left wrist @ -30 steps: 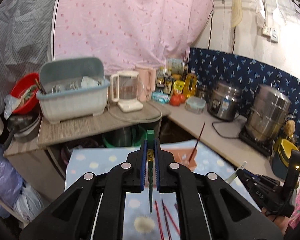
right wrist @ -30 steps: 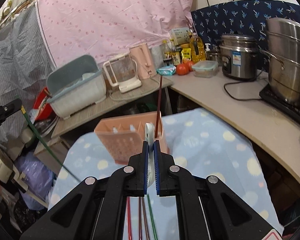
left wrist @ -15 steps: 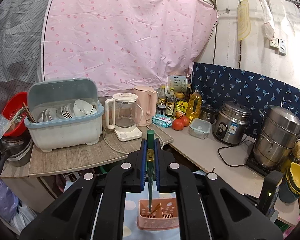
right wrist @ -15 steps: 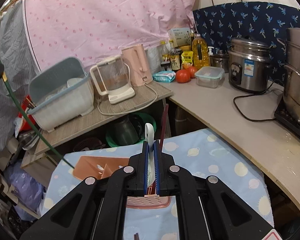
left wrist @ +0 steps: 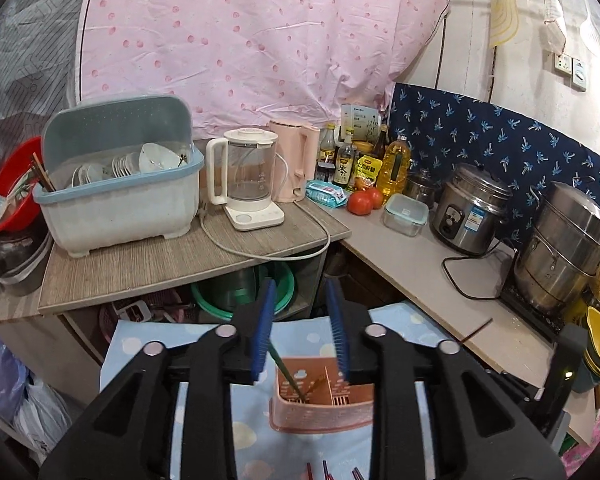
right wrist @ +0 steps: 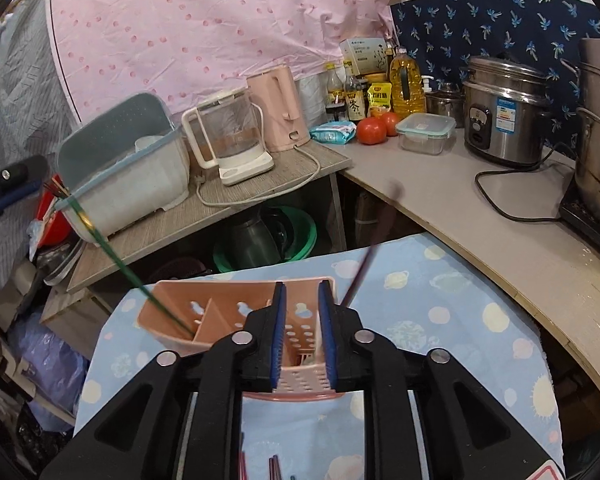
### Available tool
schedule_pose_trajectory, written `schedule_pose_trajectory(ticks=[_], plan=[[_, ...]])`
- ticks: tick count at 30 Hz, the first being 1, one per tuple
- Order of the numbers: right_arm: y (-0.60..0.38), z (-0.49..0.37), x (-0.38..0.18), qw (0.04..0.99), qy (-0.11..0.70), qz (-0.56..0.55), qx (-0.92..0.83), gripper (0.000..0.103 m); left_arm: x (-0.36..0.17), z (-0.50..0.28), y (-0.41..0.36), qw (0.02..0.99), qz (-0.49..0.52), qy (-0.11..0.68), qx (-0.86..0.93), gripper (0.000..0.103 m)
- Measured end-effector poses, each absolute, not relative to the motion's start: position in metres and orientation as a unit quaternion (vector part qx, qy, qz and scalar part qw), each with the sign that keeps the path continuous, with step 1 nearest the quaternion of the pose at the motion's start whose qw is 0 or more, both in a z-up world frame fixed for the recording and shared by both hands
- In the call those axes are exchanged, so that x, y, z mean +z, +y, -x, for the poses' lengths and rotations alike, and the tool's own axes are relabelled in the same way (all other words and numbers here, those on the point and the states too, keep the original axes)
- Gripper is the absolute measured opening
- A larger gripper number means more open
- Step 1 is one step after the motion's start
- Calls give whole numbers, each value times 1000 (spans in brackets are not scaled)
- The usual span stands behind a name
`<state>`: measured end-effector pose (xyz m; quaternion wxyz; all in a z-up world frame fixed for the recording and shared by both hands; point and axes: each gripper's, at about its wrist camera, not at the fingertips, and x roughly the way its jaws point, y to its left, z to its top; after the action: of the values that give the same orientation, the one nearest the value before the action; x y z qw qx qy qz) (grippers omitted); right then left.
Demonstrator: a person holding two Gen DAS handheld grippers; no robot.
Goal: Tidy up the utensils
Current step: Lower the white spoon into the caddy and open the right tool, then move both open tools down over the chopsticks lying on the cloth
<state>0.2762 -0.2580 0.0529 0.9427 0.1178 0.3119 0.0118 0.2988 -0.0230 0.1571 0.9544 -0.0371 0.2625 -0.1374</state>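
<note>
Pink utensil caddy (right wrist: 236, 320) stands on the table with the blue dotted cloth (right wrist: 440, 320), directly in front of both grippers; it also shows between the left gripper's fingers in the left wrist view (left wrist: 320, 408). Caddy is divided into compartments, perforated walls.

Green chopstick (right wrist: 112, 252) leans steeply out of the caddy's left compartment, tip down inside, upper end toward the upper left; same stick seen in the left wrist view (left wrist: 286, 372). Dark red chopstick (right wrist: 364, 276) slants up out of the caddy's right side; motion-blurred, so whether it rests on the rim cannot be told. A pale item shows low in the compartment between the right gripper's fingers, too indistinct to name.

Left gripper (left wrist: 300, 332): jaws spread wide, nothing between them, above the caddy. Right gripper (right wrist: 302, 336): jaws parted, holding nothing, straddling the caddy's near compartment.

More chopstick ends (right wrist: 274, 468) lie on the cloth at the bottom edge.

Behind: dish rack (right wrist: 124, 168), glass kettle (right wrist: 228, 140), rice cooker (right wrist: 504, 112) on the counters.
</note>
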Motion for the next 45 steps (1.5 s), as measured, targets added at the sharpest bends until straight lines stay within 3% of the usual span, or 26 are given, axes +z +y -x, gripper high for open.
schedule_pose_trajectory(ticks=[10,20,27,39,45], plan=[[-261,-180,46,941,318,-118,11,24,106,-216,-15,937,27,317,-146,36],[-259,-64,-18,919,380,-103,-2,24,-7,-119,-13,888,26,431,-157,36],[-251,-9,-69,895,434,-100,1,24,-54,-74,-14,869,17,469,-160,36],[-238,0,-106,884,460,-89,13,23,-93,-50,-20,855,3,491,-168,36],[-237,-4,-108,884,459,-86,13,18,-100,-58,-24,855,-2,493,-158,34]])
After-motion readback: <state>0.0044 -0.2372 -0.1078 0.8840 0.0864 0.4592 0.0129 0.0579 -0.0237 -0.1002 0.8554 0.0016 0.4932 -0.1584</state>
